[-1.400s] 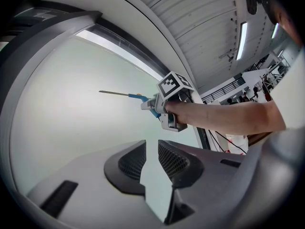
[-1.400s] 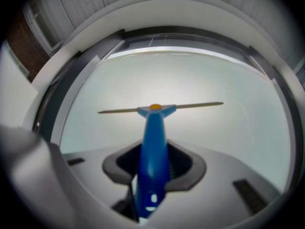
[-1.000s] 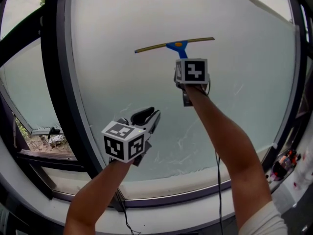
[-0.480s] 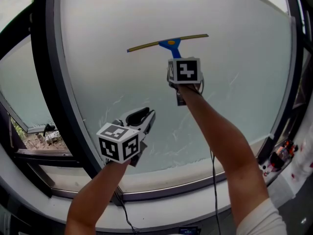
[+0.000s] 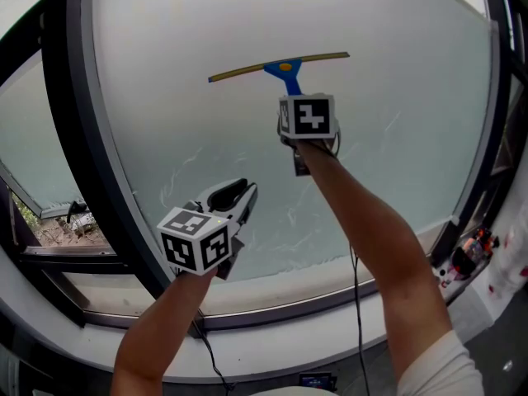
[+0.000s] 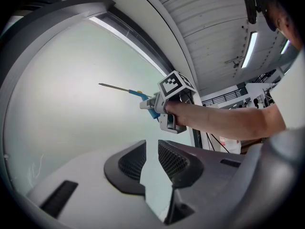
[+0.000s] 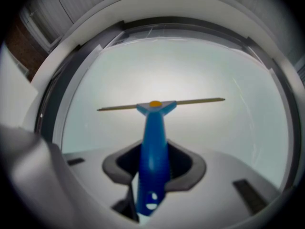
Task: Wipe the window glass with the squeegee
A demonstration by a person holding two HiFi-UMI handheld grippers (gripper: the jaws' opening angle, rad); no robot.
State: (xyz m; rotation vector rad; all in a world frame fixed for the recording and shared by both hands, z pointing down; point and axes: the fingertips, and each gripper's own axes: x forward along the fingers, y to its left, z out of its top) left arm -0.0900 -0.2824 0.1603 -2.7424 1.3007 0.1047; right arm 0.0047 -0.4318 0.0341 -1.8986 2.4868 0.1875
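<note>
While clamped, the blue squeegee (image 5: 283, 67) meets glass (image 5: 412, 64).

Right arm raised, right tool (image 7: 153, 162) clamped on squeegee (image 5: 285, 66); left tool (image 5: 239, 195) lower, jaws apart

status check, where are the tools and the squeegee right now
Left tool open, empty, low. Right tool shut on squeegee handle, blade near level, high on the window glass. Nothing in its way; streaks lower down.
</note>
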